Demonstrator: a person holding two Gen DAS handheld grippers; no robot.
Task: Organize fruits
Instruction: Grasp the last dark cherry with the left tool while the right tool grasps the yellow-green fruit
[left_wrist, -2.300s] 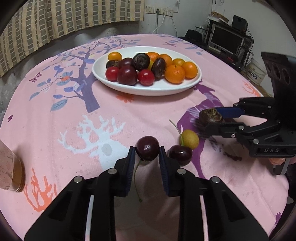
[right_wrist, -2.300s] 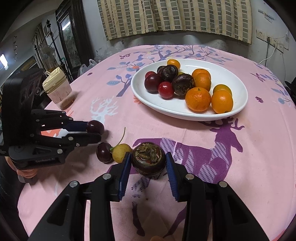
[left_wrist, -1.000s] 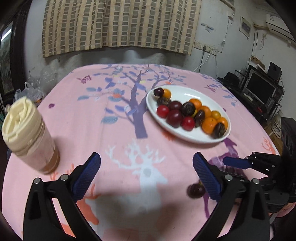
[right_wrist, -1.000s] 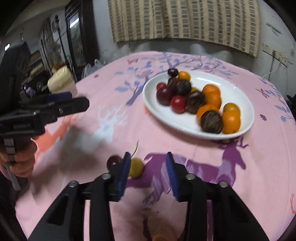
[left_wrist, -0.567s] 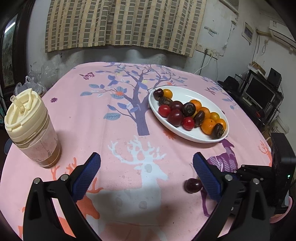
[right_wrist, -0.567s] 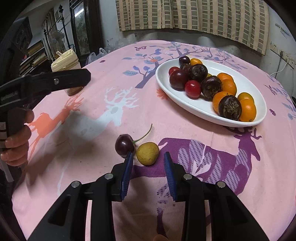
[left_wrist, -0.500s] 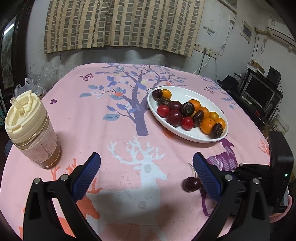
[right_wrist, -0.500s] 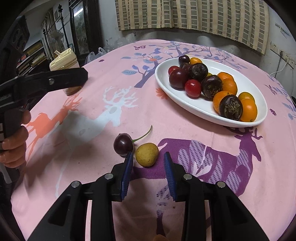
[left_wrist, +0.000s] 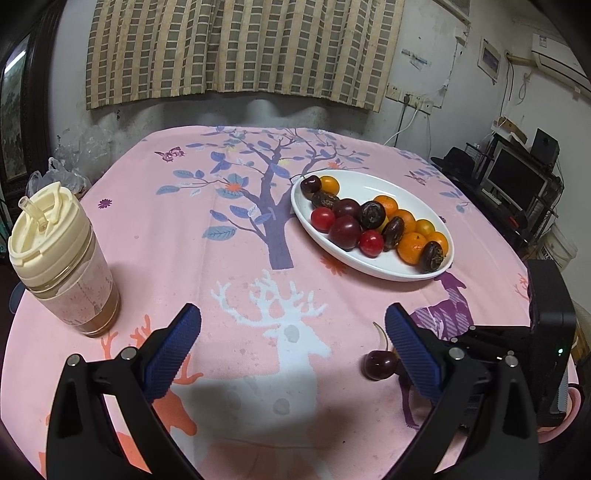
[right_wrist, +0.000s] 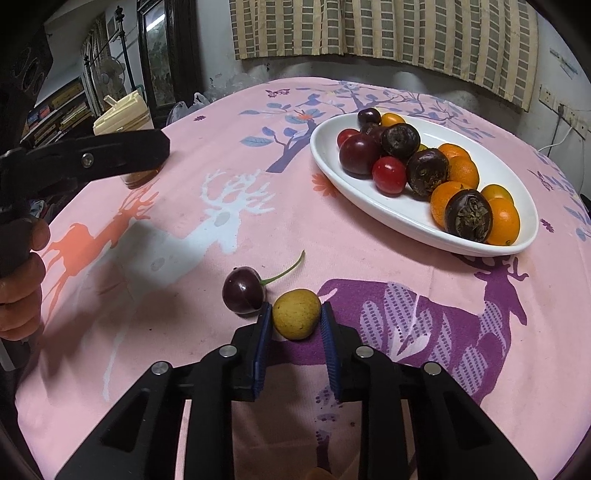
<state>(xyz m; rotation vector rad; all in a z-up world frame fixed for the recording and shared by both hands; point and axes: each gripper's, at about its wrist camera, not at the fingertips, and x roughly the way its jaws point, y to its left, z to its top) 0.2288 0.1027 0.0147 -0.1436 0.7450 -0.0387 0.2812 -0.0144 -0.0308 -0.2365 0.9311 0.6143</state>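
Right gripper (right_wrist: 296, 317) closing around yellow fruit (right_wrist: 296, 314) on worktop (right_wrist: 221, 236), pads flanking, contact unclear; left gripper (left_wrist: 291, 347) hanging wide open, empty. Next: lifting to plate (right_wrist: 406, 218), avoiding cherry (right_wrist: 243, 290).

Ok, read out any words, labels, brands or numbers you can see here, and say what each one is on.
No text here can be read with confidence.
White bucket: dark print on its side, too blurred to read.
Paper notice on the wall: too small to read.
Book spines on the shelves: too small to read.
Lidded cup: no lettering visible.
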